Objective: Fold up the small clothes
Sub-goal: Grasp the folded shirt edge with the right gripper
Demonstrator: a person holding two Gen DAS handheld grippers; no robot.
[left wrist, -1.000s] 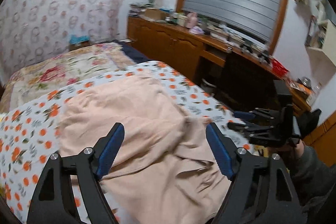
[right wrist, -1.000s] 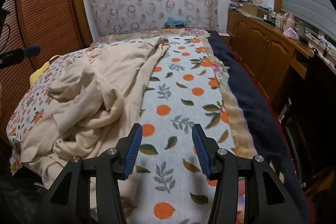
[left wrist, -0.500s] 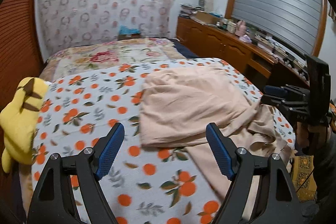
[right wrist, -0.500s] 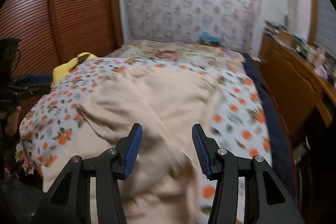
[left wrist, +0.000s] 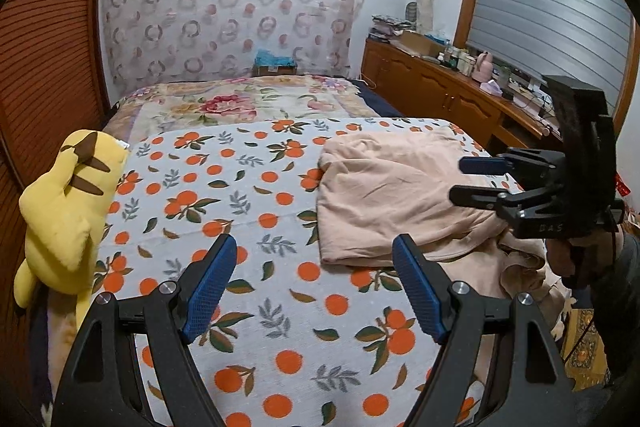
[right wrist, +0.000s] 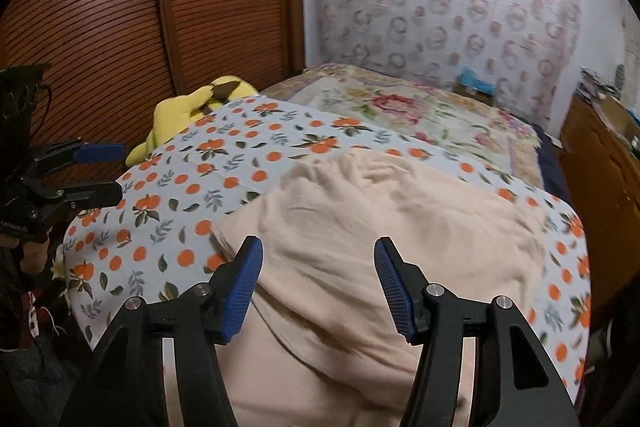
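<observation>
Now | L gripper [left wrist: 312,281]: wide, empty | R gripper [right wrist: 318,281]: opening, empty, over peach garment [right wrist: 380,227]

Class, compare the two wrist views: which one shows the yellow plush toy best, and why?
The left wrist view. There the yellow plush toy lies in full along the bed's edge beside the wooden panelling, sharp, with its brown markings visible. The right wrist view shows only part of the toy, farther off and partly hidden behind the orange-print sheet.
</observation>
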